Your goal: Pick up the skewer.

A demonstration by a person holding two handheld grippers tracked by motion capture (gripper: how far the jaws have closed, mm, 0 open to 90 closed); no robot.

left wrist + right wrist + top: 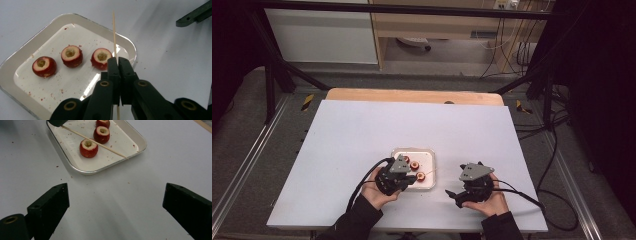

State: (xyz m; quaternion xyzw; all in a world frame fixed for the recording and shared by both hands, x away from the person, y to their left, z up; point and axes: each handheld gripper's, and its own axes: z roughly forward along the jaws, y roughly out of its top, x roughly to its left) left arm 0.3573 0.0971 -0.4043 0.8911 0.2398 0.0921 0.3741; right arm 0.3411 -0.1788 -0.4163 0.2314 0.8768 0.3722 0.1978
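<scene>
Skewer [114, 35] clamped in left claw [117, 61] over tray [25, 53] of three cored fruits [72, 56]; right claw [115, 200] gapes empty above counter [110, 207].

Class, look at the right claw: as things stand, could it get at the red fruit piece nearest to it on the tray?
Probably yes. The right claw is open and empty, with bare table up to the tray. The skewer, held by the left claw, slants just behind the nearest fruit piece and might be bumped.
</scene>
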